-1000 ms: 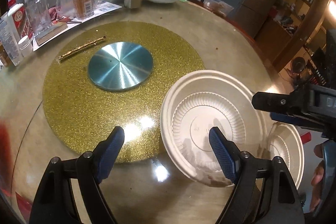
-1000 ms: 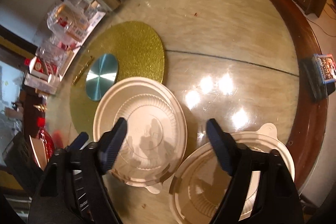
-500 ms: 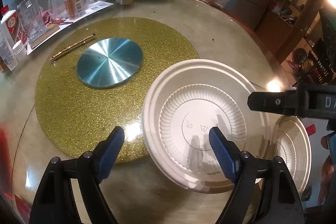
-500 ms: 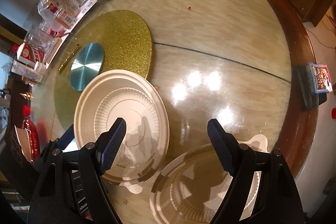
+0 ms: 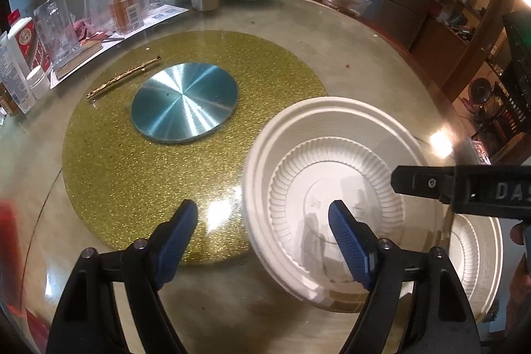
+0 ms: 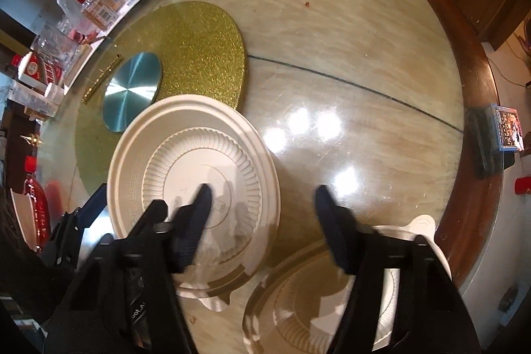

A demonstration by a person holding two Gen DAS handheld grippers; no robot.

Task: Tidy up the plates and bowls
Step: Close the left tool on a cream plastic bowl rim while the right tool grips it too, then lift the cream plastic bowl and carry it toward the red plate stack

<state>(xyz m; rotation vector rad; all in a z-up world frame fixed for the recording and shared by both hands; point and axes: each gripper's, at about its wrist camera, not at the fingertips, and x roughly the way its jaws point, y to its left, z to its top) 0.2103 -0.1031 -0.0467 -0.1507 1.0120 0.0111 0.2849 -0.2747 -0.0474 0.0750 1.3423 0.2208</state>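
Both grippers have just been closing, the right gripper (image 6: 260,208) far more than the left, and the large white disposable plate (image 6: 195,168) now fills more of each view than a second ago. That plate lies partly on the gold glitter mat (image 5: 159,155), overlapping the mat's near-right edge, its rim tab toward the person. A second white plate (image 6: 318,297) sits just beside it, further from the mat, at the edge of the glass surface (image 6: 348,55) (probably the one to be stacked).

The left gripper (image 5: 262,238) hangs wide, one pad over the mat and the other over the large plate's rim, nothing pinched. The right gripper's jaws are narrower but empty, straddling the gap between the plates. Both point steeply down, apparently lining up for a rim grasp.
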